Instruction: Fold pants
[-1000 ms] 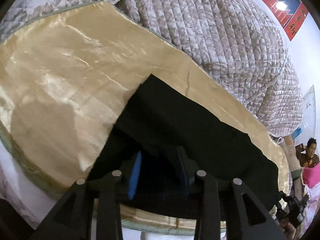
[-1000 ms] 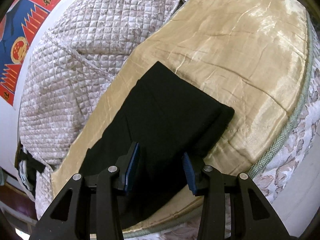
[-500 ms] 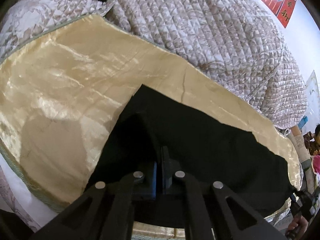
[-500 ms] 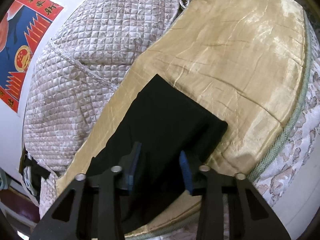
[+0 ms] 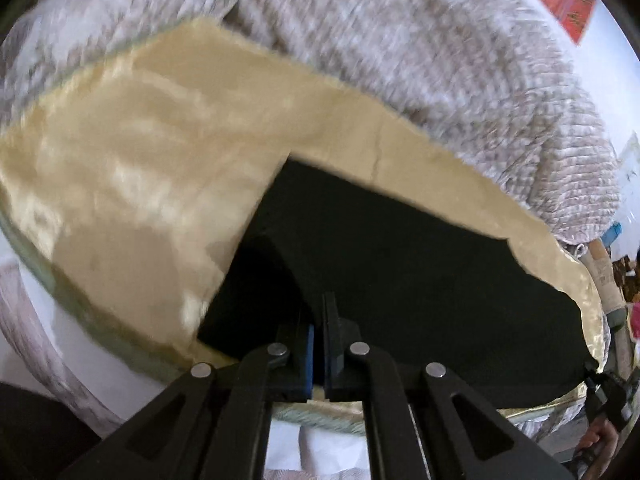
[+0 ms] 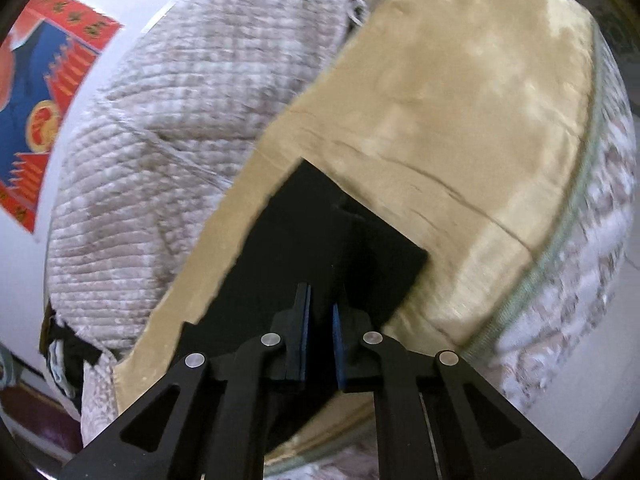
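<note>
Pinching the matte black pants (image 5: pixel 400 264), both grippers, left gripper (image 5: pixel 319 320) and right gripper (image 6: pixel 320 312), have just closed their jaws on soft folds over the glossy golden sheet (image 5: pixel 152 152).

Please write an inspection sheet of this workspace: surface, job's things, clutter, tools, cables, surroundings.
Surface: gold satin cloth over a bed, creased.
Job's things: black pants lying on the cloth, partly folded.
Clutter: nothing seen on the cloth.
Tools: left tool shut on the pants' near edge; right tool has just been closing, pants fabric pinched between its pads.
Cables: nothing seen.
Surroundings: quilted bedcover behind; red and blue poster on white wall.
</note>
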The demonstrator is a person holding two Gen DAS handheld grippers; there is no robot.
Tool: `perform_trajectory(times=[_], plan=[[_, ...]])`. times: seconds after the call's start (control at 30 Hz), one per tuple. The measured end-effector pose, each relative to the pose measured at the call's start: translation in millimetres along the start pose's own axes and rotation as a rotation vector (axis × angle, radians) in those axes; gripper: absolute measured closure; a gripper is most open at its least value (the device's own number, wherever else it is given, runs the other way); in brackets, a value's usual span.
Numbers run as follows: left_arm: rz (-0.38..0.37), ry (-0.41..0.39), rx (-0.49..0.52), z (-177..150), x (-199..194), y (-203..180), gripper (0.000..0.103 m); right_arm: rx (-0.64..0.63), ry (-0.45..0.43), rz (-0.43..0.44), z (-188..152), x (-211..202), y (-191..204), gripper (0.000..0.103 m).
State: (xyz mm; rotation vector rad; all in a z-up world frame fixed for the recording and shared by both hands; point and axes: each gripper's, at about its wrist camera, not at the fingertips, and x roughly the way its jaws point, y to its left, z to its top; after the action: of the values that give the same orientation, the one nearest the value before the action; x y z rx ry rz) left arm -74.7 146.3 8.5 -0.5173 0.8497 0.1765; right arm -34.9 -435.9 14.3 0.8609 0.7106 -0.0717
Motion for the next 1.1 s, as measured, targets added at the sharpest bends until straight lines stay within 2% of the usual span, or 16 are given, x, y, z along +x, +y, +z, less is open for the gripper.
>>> perform_trajectory(times=[0.13,0.23,0.33,0.43,0.53,0.6,0.63,0.7,0.73,0.83,0.93,1.03,1.1], plan=[[-0.003,-0.038,0.019,2,-11,-3,0.099,-0.043,-0.046,0.019,-1,-13,8,0.094],[0.014,-0.027,0.047,-2,-10,-6,0.099,-0.041,-0.003,-0.059,-3,-3,3,0.094],[0.035,0.004,0.050,-4,-7,-4,0.098,-0.030,0.001,-0.079,-3,-4,-1,0.092],[0.076,-0.010,0.054,0,-17,-4,0.094,-0.073,-0.061,-0.142,-4,-18,9,0.087],[0.111,-0.041,0.043,7,-29,-2,0.094,-0.110,-0.213,-0.280,-3,-44,16,0.084],[0.158,-0.068,0.047,14,-36,-3,0.093,-0.140,-0.286,-0.308,-1,-57,23,0.083],[0.172,-0.087,0.055,18,-39,-6,0.093,-0.179,-0.296,-0.305,-1,-58,29,0.078],[0.154,-0.103,0.079,26,-38,-15,0.093,-0.289,-0.255,-0.265,-2,-49,49,0.077],[0.134,-0.101,0.097,30,-35,-23,0.092,-0.377,-0.192,-0.242,-4,-35,63,0.077],[0.054,-0.071,0.187,39,-15,-56,0.074,-0.546,-0.035,-0.186,-11,5,99,0.077],[0.003,-0.041,0.301,46,11,-89,0.074,-0.668,0.067,-0.159,-13,44,124,0.077],[0.028,-0.029,0.374,54,39,-112,0.072,-0.760,0.079,-0.184,-7,72,143,0.077],[0.044,0.010,0.378,58,60,-116,0.072,-0.780,0.080,-0.186,-1,86,146,0.077]])
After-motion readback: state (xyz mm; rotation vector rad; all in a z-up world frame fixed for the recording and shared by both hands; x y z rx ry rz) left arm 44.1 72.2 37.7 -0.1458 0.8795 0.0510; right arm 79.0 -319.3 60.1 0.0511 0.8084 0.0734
